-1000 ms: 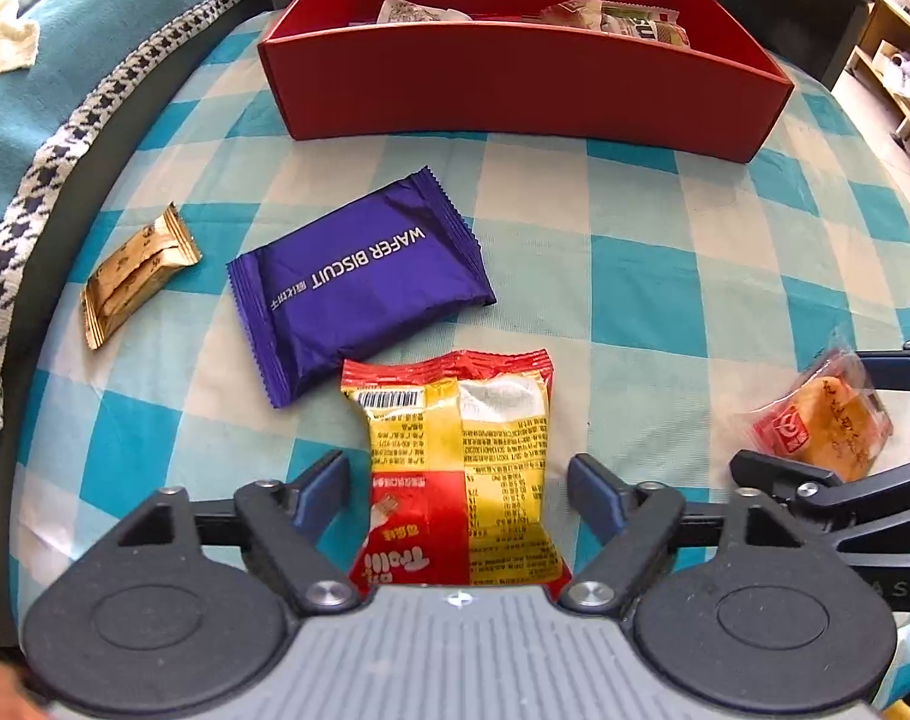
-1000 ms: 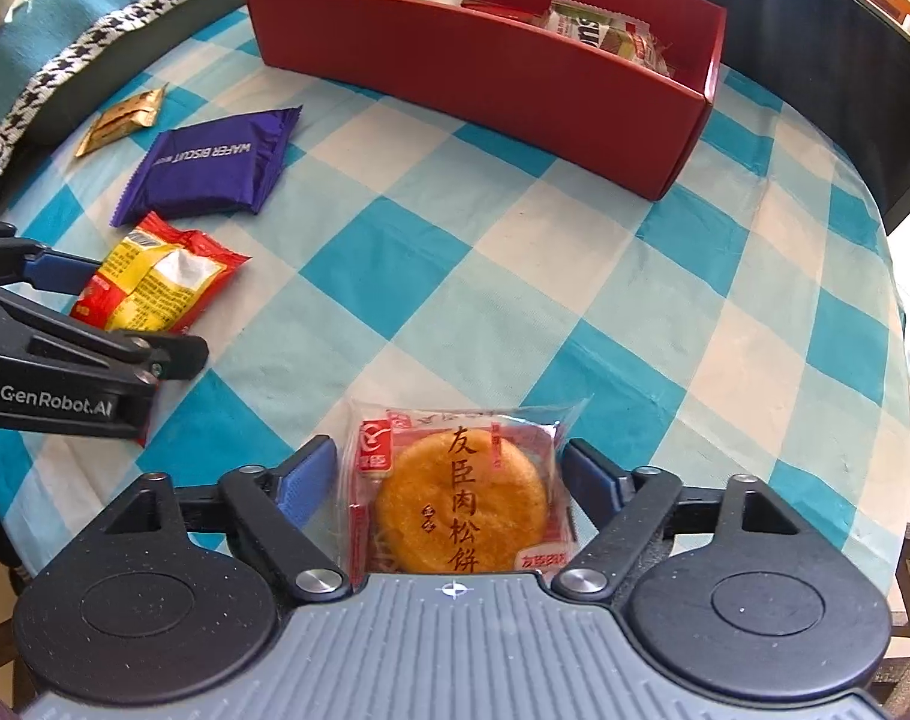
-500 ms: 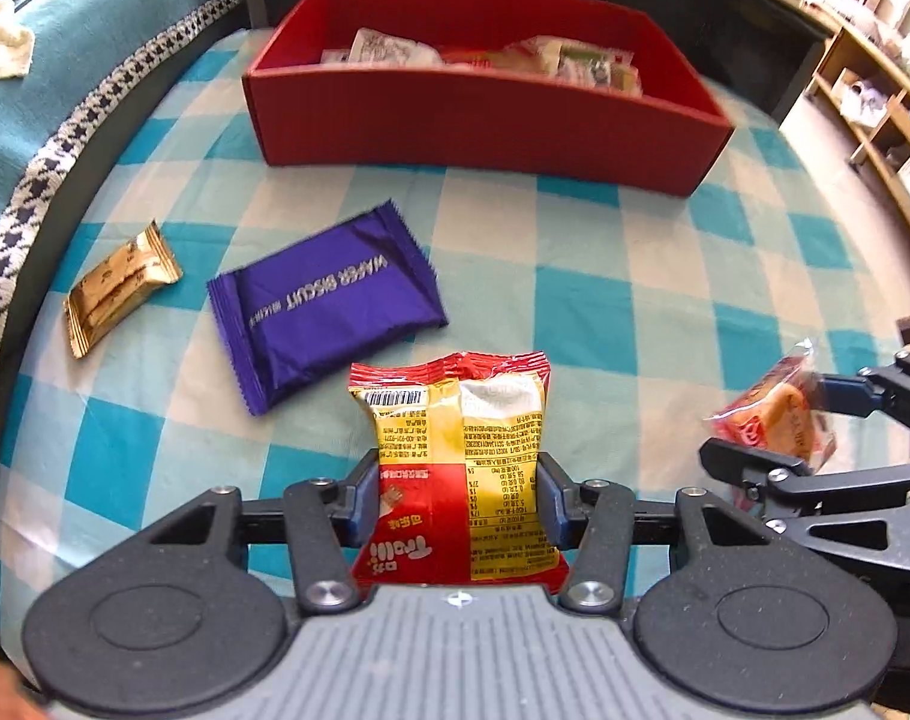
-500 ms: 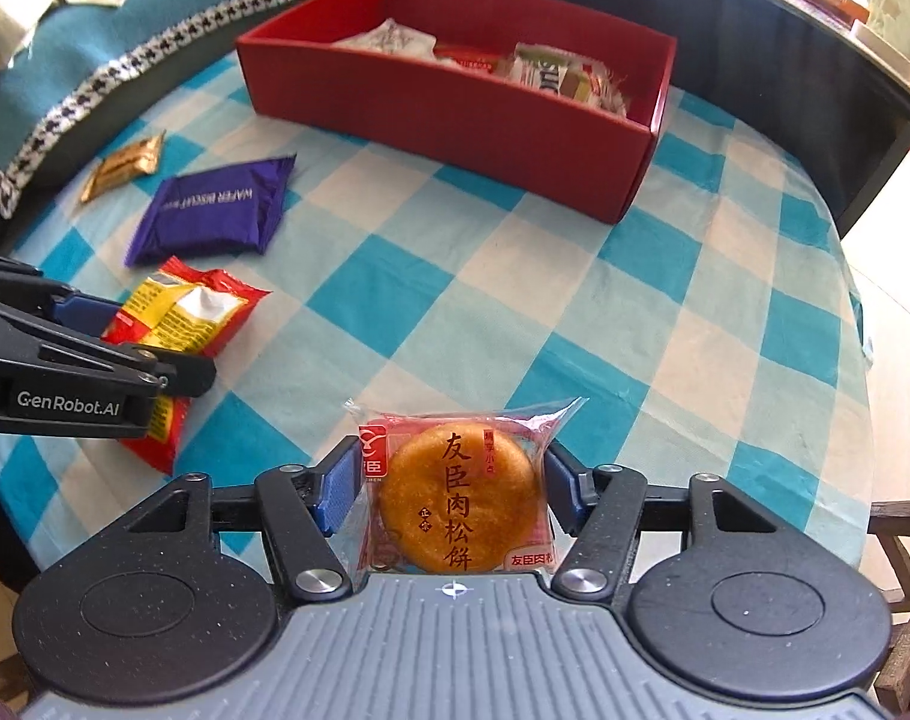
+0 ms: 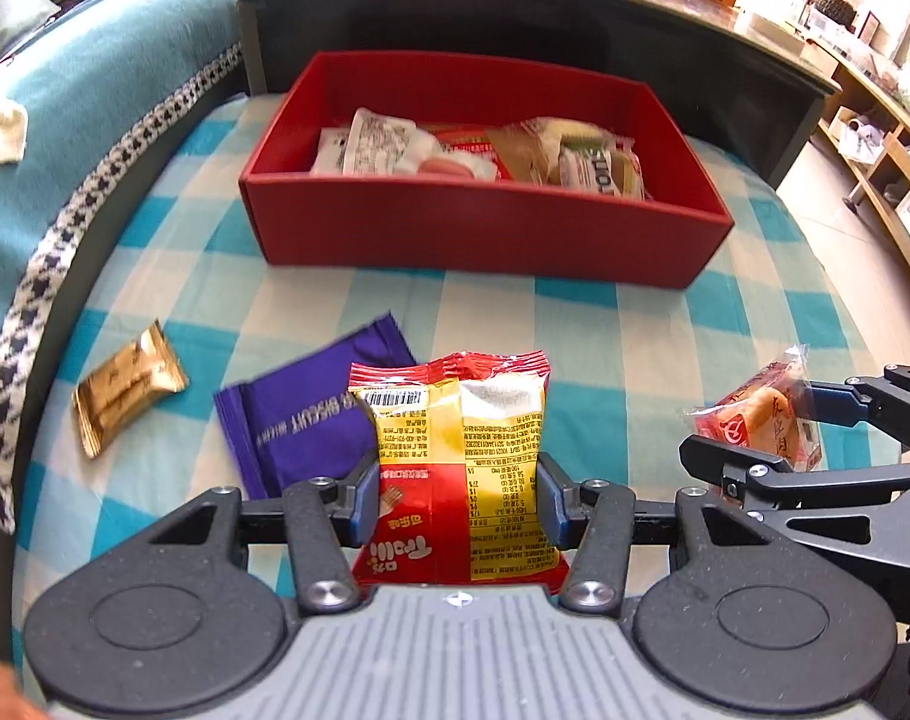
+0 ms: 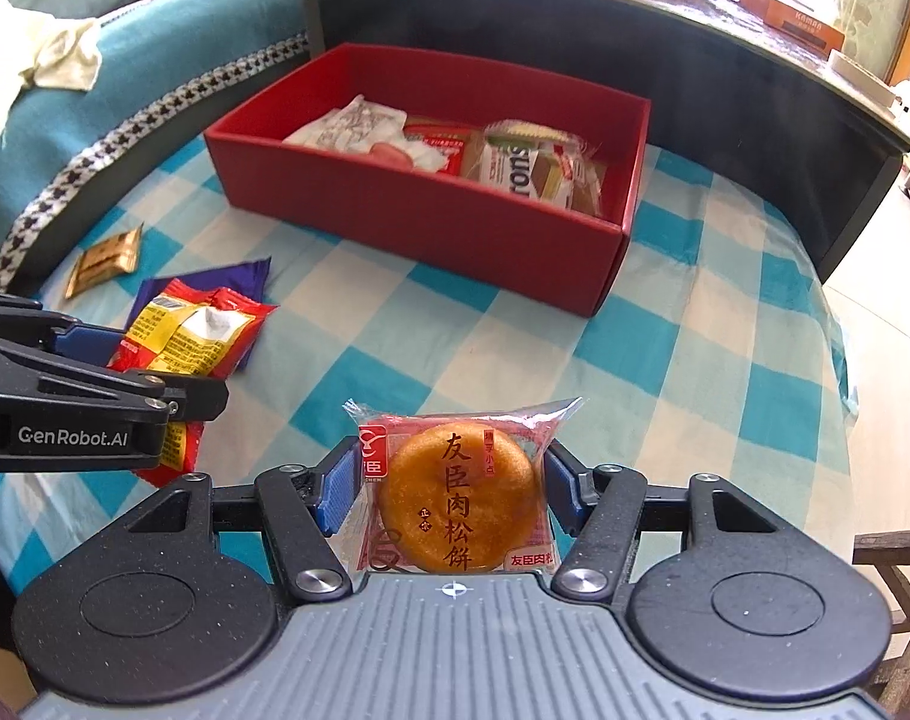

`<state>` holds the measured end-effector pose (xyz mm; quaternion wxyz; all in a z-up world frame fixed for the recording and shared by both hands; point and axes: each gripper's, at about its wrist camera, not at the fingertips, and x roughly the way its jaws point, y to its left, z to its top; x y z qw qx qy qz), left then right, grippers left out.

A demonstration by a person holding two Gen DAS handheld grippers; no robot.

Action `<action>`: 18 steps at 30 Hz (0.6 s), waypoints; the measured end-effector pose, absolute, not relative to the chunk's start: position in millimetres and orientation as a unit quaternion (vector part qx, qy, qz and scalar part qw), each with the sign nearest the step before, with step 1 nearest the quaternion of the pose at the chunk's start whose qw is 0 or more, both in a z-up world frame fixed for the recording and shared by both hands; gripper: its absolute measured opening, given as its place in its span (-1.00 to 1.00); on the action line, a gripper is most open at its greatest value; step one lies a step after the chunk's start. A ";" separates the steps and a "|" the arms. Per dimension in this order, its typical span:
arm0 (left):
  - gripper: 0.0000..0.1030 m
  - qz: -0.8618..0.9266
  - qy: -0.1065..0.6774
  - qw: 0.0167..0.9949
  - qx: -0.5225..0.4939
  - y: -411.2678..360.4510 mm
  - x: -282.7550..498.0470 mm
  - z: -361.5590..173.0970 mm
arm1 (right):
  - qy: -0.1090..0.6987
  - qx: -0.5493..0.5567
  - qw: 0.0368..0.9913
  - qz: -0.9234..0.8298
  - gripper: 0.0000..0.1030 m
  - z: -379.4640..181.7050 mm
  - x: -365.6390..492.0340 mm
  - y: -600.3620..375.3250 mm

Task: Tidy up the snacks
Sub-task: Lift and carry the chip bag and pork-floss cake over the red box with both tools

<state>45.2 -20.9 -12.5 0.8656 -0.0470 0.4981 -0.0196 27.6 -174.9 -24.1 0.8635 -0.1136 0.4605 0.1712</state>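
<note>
Left gripper [image 5: 455, 495] clamps a red-yellow snack packet [image 5: 455, 456]; right gripper [image 6: 452, 495] clamps a clear-wrapped round pastry [image 6: 457, 495], seemingly lifted; the red box [image 5: 484, 228] beyond stands open-topped.

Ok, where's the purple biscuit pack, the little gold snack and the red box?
purple biscuit pack [image 5: 299, 420]: left wrist view, middle of its visible face.
gold snack [image 5: 128, 387]: left wrist view, centre of the wrapper.
red box [image 5: 478, 228]: left wrist view, its near wall.

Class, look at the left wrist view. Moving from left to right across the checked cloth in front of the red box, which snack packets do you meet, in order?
gold wrapped bar → purple wafer biscuit pack → red and yellow snack bag held in the left gripper → round pastry in clear wrapper held in the right gripper.
</note>
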 end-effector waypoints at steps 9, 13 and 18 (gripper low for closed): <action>0.59 -0.022 0.481 0.875 -0.044 -22.2 69.2 -3.1 | 0.438 -0.096 0.879 0.162 0.34 -9.4 50.7 -175.6; 0.59 -0.024 0.473 0.880 -0.041 -24.5 79.3 2.6 | 0.426 -0.085 0.887 0.158 0.34 -1.4 60.1 -175.8; 0.59 -0.023 0.462 0.886 -0.040 -25.0 91.0 10.6 | 0.414 -0.077 0.893 0.157 0.34 5.8 71.8 -173.6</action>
